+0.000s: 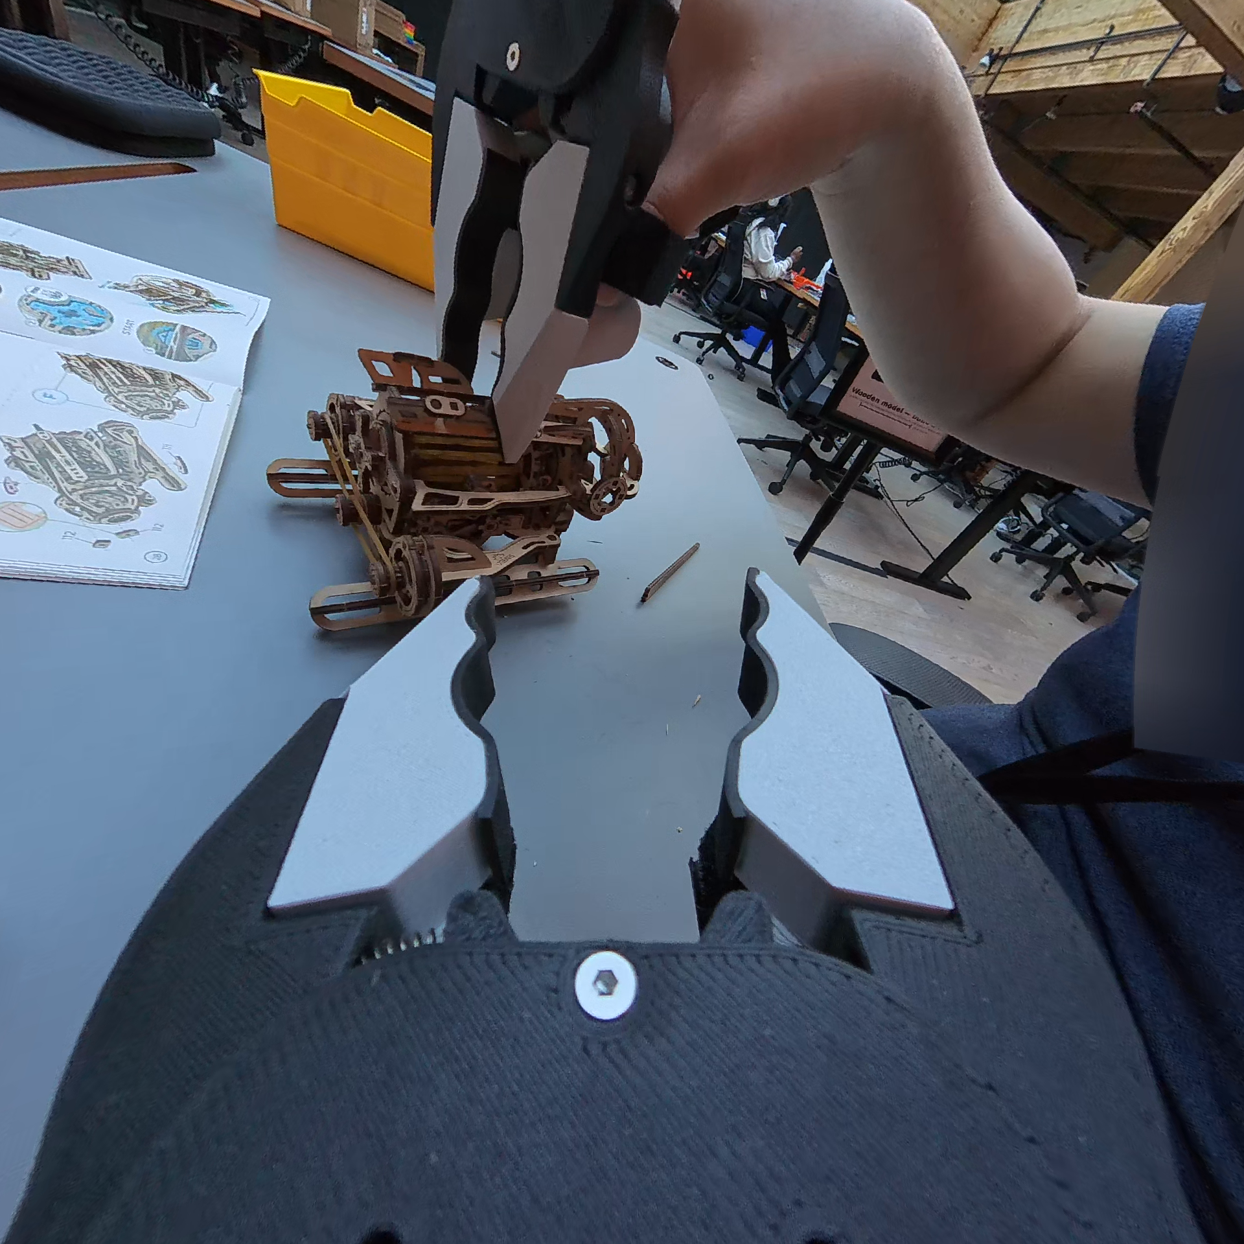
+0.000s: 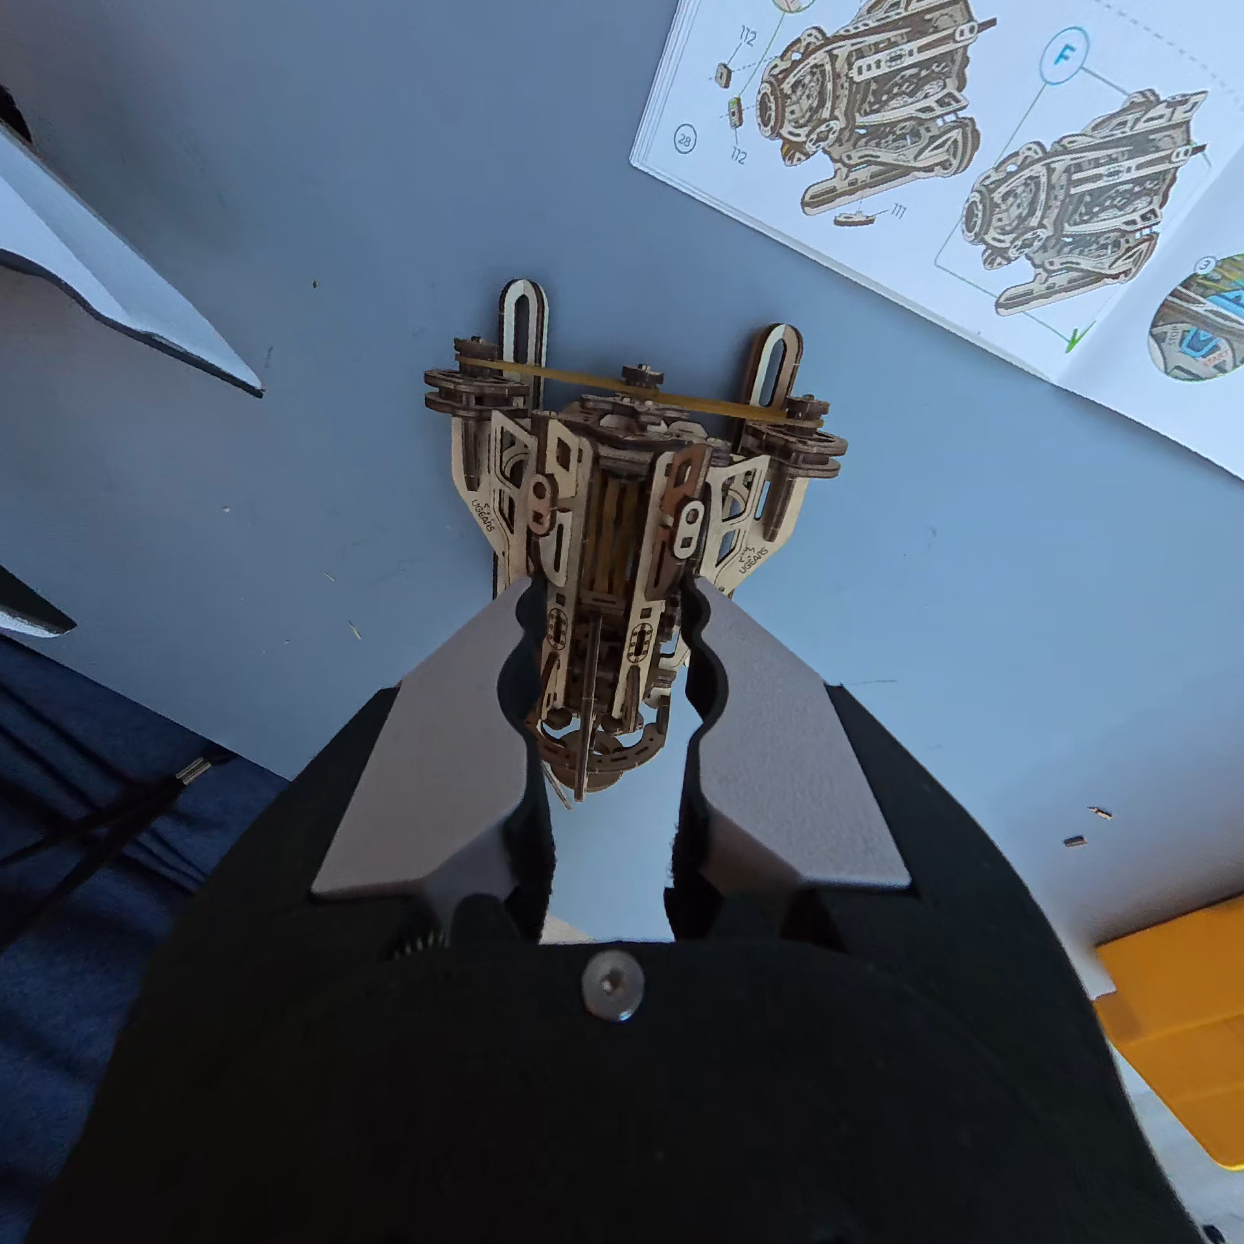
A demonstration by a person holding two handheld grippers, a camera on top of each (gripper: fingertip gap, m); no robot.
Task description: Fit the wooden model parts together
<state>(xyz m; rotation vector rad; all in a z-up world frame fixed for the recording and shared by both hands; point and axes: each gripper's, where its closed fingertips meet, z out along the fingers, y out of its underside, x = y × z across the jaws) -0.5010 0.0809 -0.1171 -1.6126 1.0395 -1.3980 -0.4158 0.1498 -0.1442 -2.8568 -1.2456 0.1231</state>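
Two grippers work over a grey worktop on which a partly built wooden model stands on its slotted skids. The right gripper comes down on the model from above, and its fingers straddle the upper body of the model, one tip at each side. In the right wrist view the tips lie just beside the side plates, but whether they press the wood cannot be told. In the left wrist view the near finger of the right gripper reaches the model's top, held by a bare hand and forearm. The left gripper hangs low over the worktop just in front of the model, its jaws spread wide apart with nothing between them; its left tip is near one skid of the model.

A yellow rubber band runs across the pulleys at the far end of the model in the right wrist view. An open instruction booklet lies flat on the worktop just to the left of the model. A thin wooden stick lies on the worktop right of the model, near the edge. A yellow plastic bin stands behind the model. Office chairs and desks fill the room beyond the worktop.
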